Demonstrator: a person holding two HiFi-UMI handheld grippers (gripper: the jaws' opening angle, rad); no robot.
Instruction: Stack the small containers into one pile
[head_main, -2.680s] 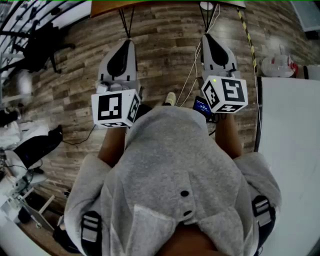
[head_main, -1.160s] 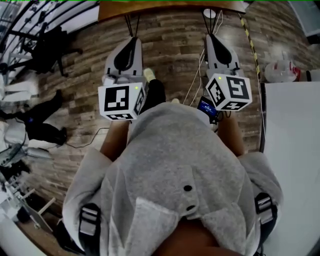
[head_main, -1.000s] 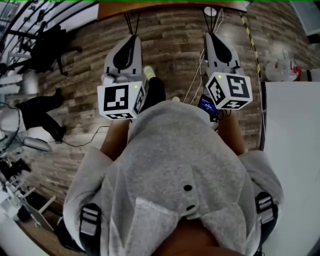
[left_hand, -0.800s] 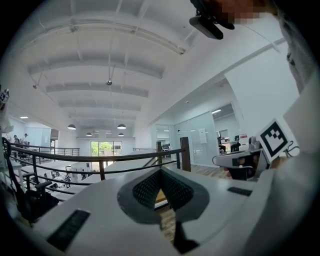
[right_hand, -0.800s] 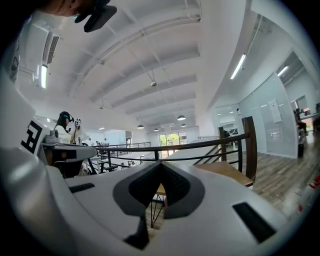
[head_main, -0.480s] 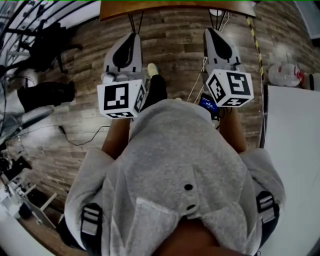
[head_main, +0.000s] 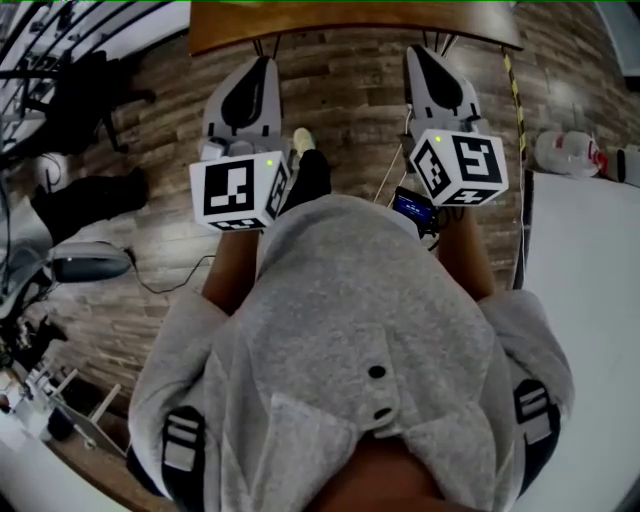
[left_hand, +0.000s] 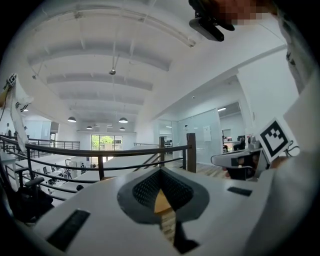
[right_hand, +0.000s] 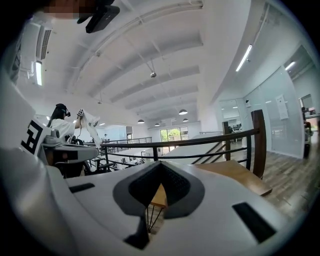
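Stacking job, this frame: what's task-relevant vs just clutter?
Job:
left gripper and right gripper, fingers shut, empty
wooden table ahead, probably the work surface
no containers in view

Lying about:
black chair
floor cable
white table
white-and-red item on the floor

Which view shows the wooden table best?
The right gripper view: the table shows its top and thin legs there. The head view catches only its near edge at the top; the left gripper view shows just a sliver past the jaws.
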